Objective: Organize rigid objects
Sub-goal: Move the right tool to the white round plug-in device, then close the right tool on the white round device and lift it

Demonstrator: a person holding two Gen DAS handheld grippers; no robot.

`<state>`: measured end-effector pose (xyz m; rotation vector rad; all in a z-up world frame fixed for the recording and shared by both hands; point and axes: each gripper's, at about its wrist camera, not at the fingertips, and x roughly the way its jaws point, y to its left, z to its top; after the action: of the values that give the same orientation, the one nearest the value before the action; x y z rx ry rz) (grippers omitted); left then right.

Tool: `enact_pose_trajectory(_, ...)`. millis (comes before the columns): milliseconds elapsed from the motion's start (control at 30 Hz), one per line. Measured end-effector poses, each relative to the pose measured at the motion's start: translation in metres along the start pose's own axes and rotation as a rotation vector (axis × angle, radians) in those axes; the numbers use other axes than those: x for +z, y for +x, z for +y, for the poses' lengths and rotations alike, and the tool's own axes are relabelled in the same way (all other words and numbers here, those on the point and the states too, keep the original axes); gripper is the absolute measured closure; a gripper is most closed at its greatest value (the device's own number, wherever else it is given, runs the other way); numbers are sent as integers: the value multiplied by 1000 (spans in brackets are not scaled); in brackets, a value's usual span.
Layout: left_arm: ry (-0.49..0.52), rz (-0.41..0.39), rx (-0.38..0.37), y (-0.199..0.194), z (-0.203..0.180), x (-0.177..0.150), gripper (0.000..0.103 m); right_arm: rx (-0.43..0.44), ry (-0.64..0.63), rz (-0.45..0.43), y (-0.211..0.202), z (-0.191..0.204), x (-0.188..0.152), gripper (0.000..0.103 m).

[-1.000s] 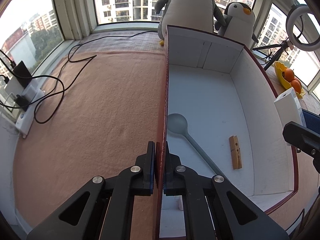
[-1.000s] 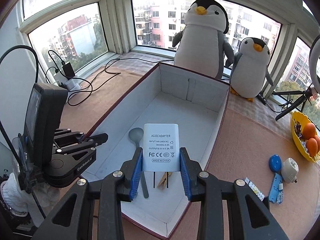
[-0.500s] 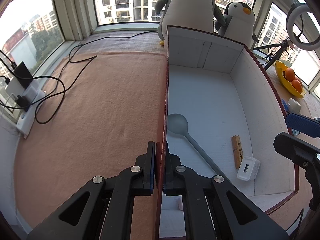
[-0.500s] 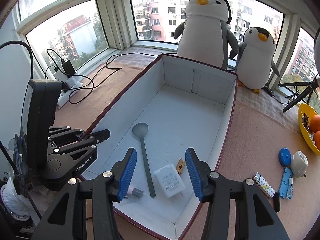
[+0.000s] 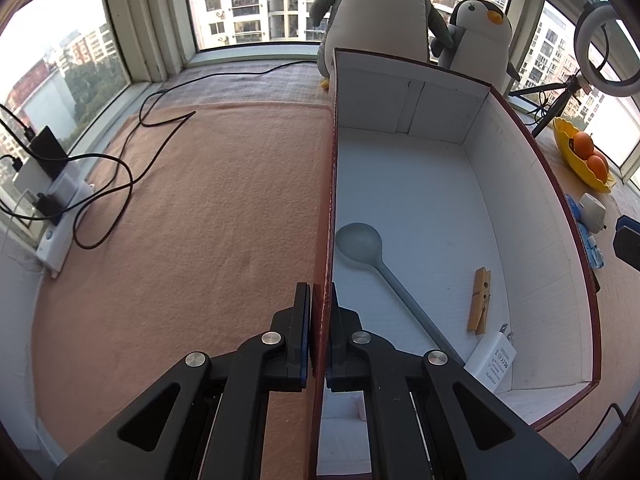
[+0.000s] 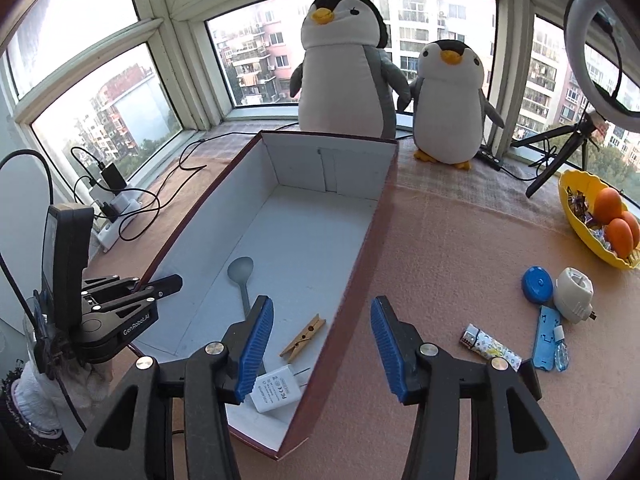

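A long box [image 6: 354, 276], white inside with dark red walls, lies on the pink cloth. My left gripper [image 5: 320, 312] is shut on its left wall, and it also shows in the right wrist view [image 6: 160, 284]. In the box lie a grey spoon [image 6: 240, 274], a wooden clothespin [image 6: 303, 339] and a white power adapter [image 6: 276, 390]. My right gripper [image 6: 322, 302] stands open above the box's right wall with nothing between its pads. The adapter [image 5: 494, 360] rests near the box's front right corner, beside the clothespin [image 5: 479, 306].
On the cloth right of the box lie a patterned lighter [image 6: 490, 346], a blue strip [image 6: 545, 338], a blue cap [image 6: 537, 284] and a white plug [image 6: 574, 294]. A yellow bowl [image 6: 572, 200] holds oranges. Two plush penguins [image 6: 344, 76] stand behind. A power strip [image 6: 116, 216] with cables lies at the left.
My right gripper opened and let go of the white adapter, which now lies in the box. The gripper then shifted right, over the box's right wall. The left gripper kept its grip.
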<state>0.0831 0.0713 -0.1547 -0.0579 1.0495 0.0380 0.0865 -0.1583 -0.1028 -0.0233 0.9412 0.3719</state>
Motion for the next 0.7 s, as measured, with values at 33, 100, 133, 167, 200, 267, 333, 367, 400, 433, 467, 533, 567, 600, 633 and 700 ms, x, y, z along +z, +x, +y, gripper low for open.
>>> enact_pose_trajectory(33, 1, 1, 2, 0, 0, 0, 99, -10, 20, -2, -2, -10, -1, 56)
enact_pose_trajectory(100, 1, 5, 3, 0, 0, 0, 99, -35, 61, -1, -5, -32, -2, 56)
enact_pose_trajectory(133, 1, 7, 3, 0, 0, 1, 99, -52, 83, -1, -7, -43, -3, 56)
enact_pose_trajectory(167, 1, 8, 6, 0, -1, 1, 99, -69, 105, 0, -8, -56, -3, 56)
enact_pose_trajectory(200, 3, 9, 8, 0, -1, 1, 99, -87, 127, 1, -9, -69, -4, 56)
enact_pose_trajectory(267, 7, 12, 12, 0, -2, 1, 99, -129, 162, 0, -13, -94, -5, 56)
enact_pose_trajectory(333, 10, 14, 16, 0, -2, 1, 99, -171, 195, 4, -14, -120, -6, 56)
enact_pose_trajectory(367, 11, 15, 18, 0, -3, 1, 99, -186, 219, 8, -15, -135, -6, 56)
enact_pose_trajectory(400, 11, 17, 20, 0, -3, 1, 99, -199, 247, 15, -15, -150, -6, 56)
enact_pose_trajectory(433, 12, 19, 23, 0, -3, 1, 99, -212, 277, 21, -15, -165, -6, 56)
enact_pose_trajectory(467, 12, 21, 24, 1, -3, 1, 99, -224, 304, 25, -14, -180, -6, 56)
enact_pose_trajectory(533, 9, 27, 26, 1, -3, 1, 99, -251, 357, 30, -14, -208, -4, 56)
enact_pose_trajectory(567, 7, 30, 27, 1, -3, 1, 99, -257, 380, 34, -14, -219, -4, 56)
enact_pose_trajectory(600, 5, 33, 28, 1, -3, 1, 98, -259, 401, 41, -12, -231, -3, 56)
enact_pose_trajectory(633, 4, 37, 27, 1, -3, 1, 98, -258, 419, 49, -10, -241, -2, 56)
enact_pose_trajectory(700, -3, 47, 23, 2, -3, 0, 95, -256, 447, 64, -4, -258, 0, 56)
